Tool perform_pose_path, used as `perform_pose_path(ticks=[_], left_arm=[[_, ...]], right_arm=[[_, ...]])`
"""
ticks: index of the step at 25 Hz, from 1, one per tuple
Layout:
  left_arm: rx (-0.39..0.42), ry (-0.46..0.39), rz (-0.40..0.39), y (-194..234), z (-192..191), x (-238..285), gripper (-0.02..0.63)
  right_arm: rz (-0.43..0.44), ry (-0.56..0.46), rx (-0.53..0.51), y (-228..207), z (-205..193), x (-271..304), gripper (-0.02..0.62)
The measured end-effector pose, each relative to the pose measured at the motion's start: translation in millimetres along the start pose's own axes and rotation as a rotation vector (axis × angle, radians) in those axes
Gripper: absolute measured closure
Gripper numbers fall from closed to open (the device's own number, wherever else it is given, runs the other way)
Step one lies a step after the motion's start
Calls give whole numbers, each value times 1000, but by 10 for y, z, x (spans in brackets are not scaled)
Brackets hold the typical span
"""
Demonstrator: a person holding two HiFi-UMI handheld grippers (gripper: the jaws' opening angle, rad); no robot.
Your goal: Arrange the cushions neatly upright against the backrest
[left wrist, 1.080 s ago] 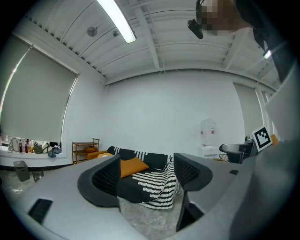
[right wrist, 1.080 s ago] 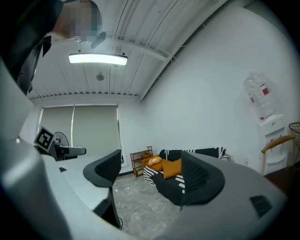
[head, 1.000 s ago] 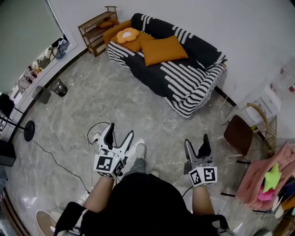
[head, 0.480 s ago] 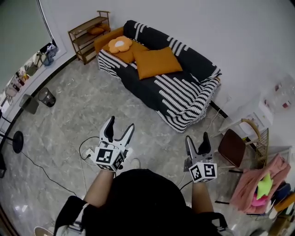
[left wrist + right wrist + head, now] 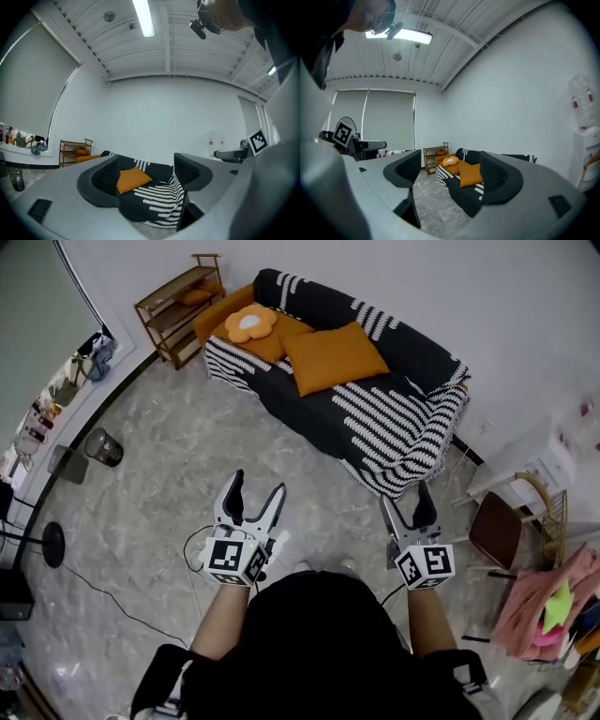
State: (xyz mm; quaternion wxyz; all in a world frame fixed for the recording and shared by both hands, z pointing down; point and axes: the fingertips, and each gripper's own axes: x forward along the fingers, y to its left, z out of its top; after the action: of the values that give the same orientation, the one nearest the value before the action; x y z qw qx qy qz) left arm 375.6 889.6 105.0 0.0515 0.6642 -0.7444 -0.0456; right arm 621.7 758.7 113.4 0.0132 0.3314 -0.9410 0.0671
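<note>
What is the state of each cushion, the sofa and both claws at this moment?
Left claw: open, empty.
Right claw: open, empty.
Large orange cushion: lying on the seat, not upright.
Flower cushion: lying on another orange cushion.
Sofa: covered by a striped throw.

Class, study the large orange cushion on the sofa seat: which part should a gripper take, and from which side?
Probably the front edge of the cushion, near a corner, coming from the open front of the sofa. It lies low on the seat, broad face up, so only an edge fits between jaws; the backrest blocks the far side.
</note>
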Motion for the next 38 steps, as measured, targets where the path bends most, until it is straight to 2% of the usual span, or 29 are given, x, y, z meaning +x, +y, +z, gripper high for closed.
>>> perform_pose_path(ticks=[8, 15, 23, 27, 33, 38], left_arm=[[1, 77, 14, 185, -173, 311, 239], [32, 117, 68, 452, -158, 787, 239], [61, 105, 107, 508, -62, 1633, 239], [47, 117, 138, 587, -119, 2008, 239], [55, 97, 173, 564, -95, 2553, 239], [41, 116, 168, 597, -113, 2836, 239]], right_arm=[[-2, 7, 21, -217, -77, 457, 196], [92, 27, 29, -349, -136, 1248, 196], [197, 49, 9, -830, -56, 2223, 196], [235, 36, 9, -1008, 27, 2615, 196], [231, 49, 31, -1520, 40, 2980, 196], [170, 58, 54, -1916, -1, 3121, 196]])
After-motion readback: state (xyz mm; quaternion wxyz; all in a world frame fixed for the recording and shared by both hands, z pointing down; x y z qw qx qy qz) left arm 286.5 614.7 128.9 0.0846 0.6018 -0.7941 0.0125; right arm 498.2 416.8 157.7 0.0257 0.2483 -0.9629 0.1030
